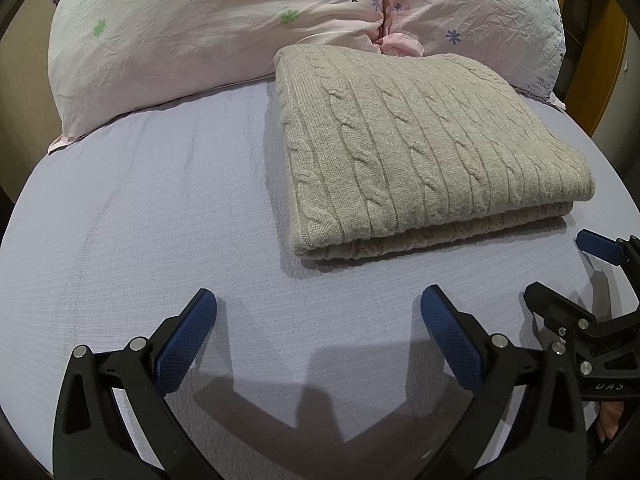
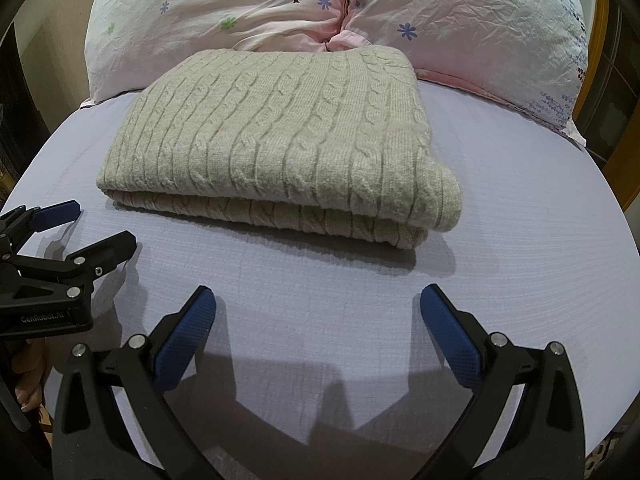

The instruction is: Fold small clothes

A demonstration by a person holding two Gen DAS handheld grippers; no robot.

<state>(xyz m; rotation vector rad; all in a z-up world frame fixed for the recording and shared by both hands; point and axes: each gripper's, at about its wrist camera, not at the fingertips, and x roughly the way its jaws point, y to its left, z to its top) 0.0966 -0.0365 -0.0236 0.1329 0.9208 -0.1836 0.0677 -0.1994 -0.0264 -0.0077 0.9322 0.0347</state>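
Observation:
A beige cable-knit sweater (image 1: pixel 420 140) lies folded in a neat rectangle on the lilac bed sheet (image 1: pixel 160 220); it also shows in the right wrist view (image 2: pixel 280 132). My left gripper (image 1: pixel 318 304) is open and empty, hovering over the sheet short of the sweater's near left corner. My right gripper (image 2: pixel 318 304) is open and empty, in front of the sweater's near edge. Each gripper shows at the side of the other's view: the right gripper (image 1: pixel 560 268) and the left gripper (image 2: pixel 96 228), both with jaws apart.
Two pink flowered pillows (image 1: pixel 200 28) (image 2: pixel 460 20) lie behind the sweater at the head of the bed. A wooden frame (image 1: pixel 616 60) stands at the right. Bare sheet (image 2: pixel 320 280) stretches left of and in front of the sweater.

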